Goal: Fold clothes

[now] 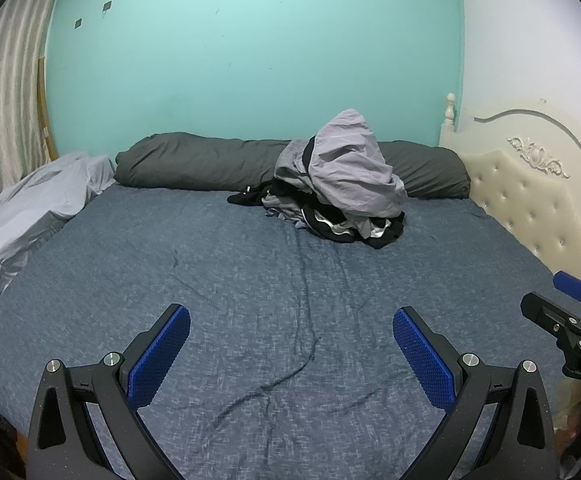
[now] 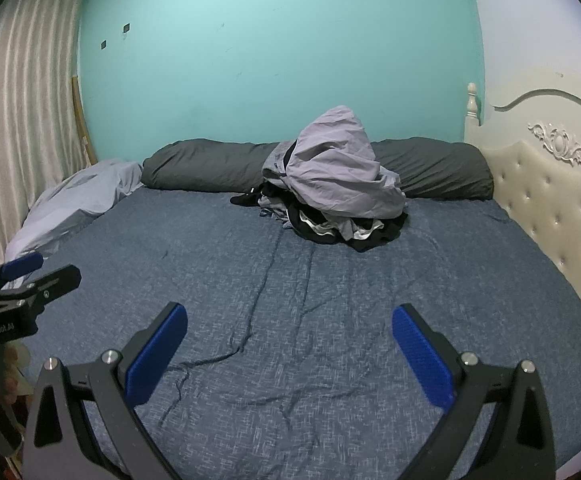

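Blue-padded fingers of the left gripper stand spread wide in the left wrist view, holding nothing, above the bare blue sheet. The right gripper is released in the same way in its own view, with the sheet showing between its fingers. Both point level across the bed toward the far wall.

At the right edge of the left wrist view the right gripper's black body shows from the side, bearing the white letters "DAS", cut off by the frame. At the left edge of the right wrist view the left gripper's body carries small white lettering that seems to read "GenRobot.AI", though it is blurred.

Well ahead of both grippers, the clothes pile sits on the sheet: a lavender garment heaped on top, grey, black and white pieces under it. It leans against the long dark grey bolster at the teal wall. A cream tufted headboard runs along the right, a pale rumpled cover and a striped curtain along the left.
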Motion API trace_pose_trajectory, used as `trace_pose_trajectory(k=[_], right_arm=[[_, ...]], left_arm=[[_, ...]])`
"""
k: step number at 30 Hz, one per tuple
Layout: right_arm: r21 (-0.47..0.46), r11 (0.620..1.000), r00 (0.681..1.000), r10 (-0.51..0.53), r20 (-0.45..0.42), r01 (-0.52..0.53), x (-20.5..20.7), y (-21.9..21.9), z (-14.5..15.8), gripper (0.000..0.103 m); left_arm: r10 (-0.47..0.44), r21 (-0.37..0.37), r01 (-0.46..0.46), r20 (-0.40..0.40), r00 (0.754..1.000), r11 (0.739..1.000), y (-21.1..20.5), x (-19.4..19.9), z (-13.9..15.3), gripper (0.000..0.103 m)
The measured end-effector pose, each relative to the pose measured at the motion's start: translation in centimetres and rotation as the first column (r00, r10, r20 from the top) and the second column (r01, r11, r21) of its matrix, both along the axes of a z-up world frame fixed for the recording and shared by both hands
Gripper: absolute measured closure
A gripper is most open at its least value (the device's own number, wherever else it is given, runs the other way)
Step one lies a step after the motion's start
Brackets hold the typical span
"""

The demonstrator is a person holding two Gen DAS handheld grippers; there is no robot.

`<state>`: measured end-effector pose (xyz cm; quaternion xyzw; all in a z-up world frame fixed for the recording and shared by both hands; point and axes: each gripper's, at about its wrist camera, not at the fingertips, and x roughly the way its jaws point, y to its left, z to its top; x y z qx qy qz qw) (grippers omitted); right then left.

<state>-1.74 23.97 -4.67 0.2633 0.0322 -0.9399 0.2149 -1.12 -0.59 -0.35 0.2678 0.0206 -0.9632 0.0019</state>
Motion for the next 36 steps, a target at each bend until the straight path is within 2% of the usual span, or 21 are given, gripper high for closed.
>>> trace_pose_trajectory(k=[7, 11, 16, 23, 28, 36], right_arm=[[-0.011, 1.0, 0.999, 0.009, 0.04, -0.009, -2.6, -0.4, -0.7, 0.0], [0.027, 0.999, 0.999, 0.027, 0.026, -0.028, -4.5, -1.7, -0.9, 0.0], [0.015, 0.997, 0.997, 0.078, 0.027, -0.078, -8.4, -2.9, -1.4, 0.0], [0.107, 0.993, 0.999, 0.037, 0.029, -0.04, -16.0, -5.4, -2.7, 0.0], [0.119, 0.992, 0.998, 0.036, 0.051, -0.042, -21.8, -6.9, -4.4, 0.0], [0.141, 0.989, 0.996, 0.027, 0.085, -0.038, -31.1, -9.4, -7.3, 0.0]], left_arm=[[0.012, -0.021, -0.013, -0.008, 1.0, 1.0, -0.4, -1.9, -0.2, 0.0], [0.016, -0.01, -0.016, 0.001, 1.0, 1.0, -1.0, -4.3, -0.7, 0.0], [0.011, -0.018, -0.011, 0.015, 1.0, 1.0, -1.7, -8.1, -1.8, 0.0], [0.023, 0.005, -0.024, 0.035, 0.999, 1.0, -3.2, -14.2, -3.6, 0.0], [0.026, 0.052, -0.028, 0.037, 0.999, 0.998, -4.8, -18.8, -5.1, 0.0], [0.012, 0.06, -0.016, 0.057, 0.998, 0.998, -5.7, -25.7, -8.6, 0.0]])
